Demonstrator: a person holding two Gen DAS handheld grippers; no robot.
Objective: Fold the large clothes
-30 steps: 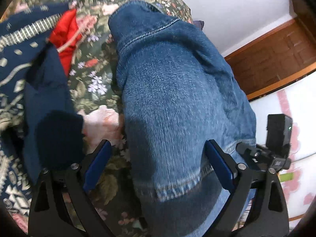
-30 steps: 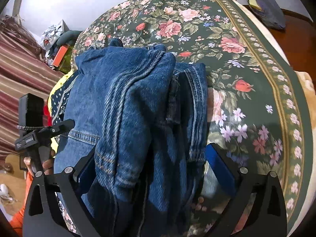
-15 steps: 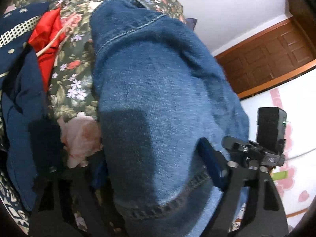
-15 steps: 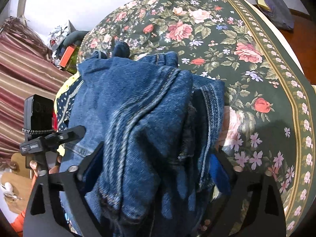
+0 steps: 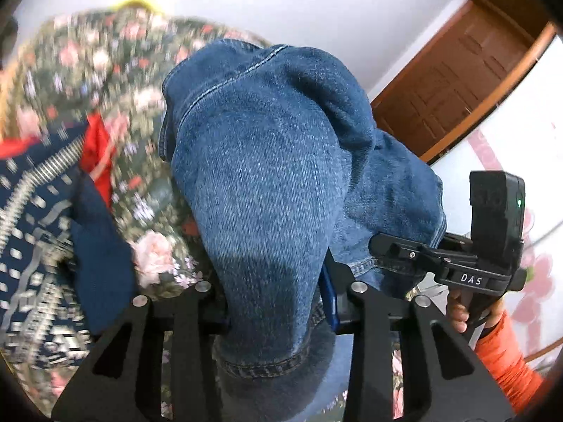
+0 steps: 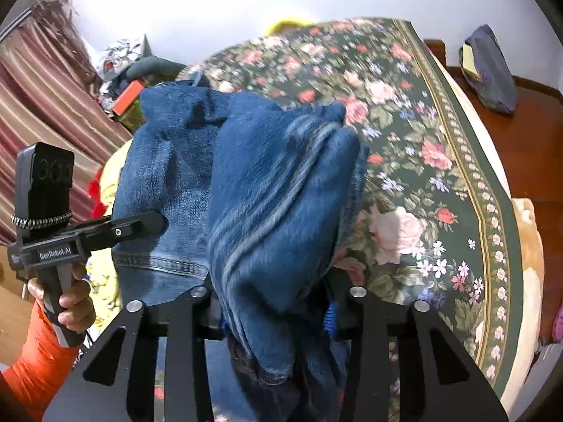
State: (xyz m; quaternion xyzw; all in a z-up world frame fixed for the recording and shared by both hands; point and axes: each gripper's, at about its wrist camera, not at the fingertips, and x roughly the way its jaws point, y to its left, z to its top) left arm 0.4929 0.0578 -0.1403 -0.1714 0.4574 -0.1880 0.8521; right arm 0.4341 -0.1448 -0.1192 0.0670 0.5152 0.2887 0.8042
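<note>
1. Left wrist view: your left gripper [image 5: 278, 313] is clenched on a thick bunch of the jeans [image 5: 274, 161], lifted above the floral bed [image 5: 105, 70]. The heavy denim could slide out of the fingers, or drag the patterned garment [image 5: 35, 218] near the bed's left edge.
2. Right wrist view: your right gripper [image 6: 278, 313] is clamped on the jeans [image 6: 274, 183] too. Uneven pulling could leave a crooked fold.
</note>
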